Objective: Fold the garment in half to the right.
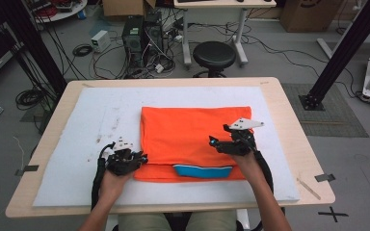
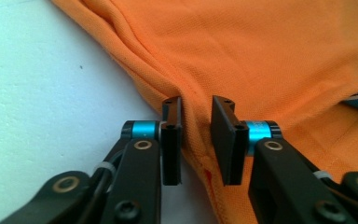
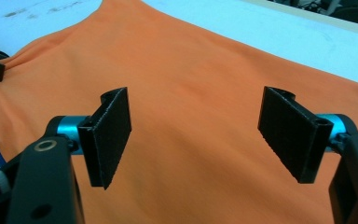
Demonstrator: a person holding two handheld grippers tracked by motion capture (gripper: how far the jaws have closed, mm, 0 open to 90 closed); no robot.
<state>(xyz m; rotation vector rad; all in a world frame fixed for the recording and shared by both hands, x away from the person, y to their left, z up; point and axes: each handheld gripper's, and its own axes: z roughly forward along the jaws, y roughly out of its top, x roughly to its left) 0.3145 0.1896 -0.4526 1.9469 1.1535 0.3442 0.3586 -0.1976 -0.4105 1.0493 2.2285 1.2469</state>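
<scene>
A pale wooden tabletop point(image 1: 294, 139) with rounded corners carries a white sheet of padding point(image 1: 101, 144) that covers nearly all of it, leaving a bare wooden margin along each edge, widest on the right. The padding bears a few faint dark smudges toward the far left. A folded orange garment point(image 1: 188, 139) lies flat on the padding, a little right of centre and closer to the near edge than the far one, with a blue collar band point(image 1: 203, 171) showing at its near edge; two strips of grey tape point(image 1: 324, 177) sit on the bare wood, one near the near-right corner and one at the left edge.
</scene>
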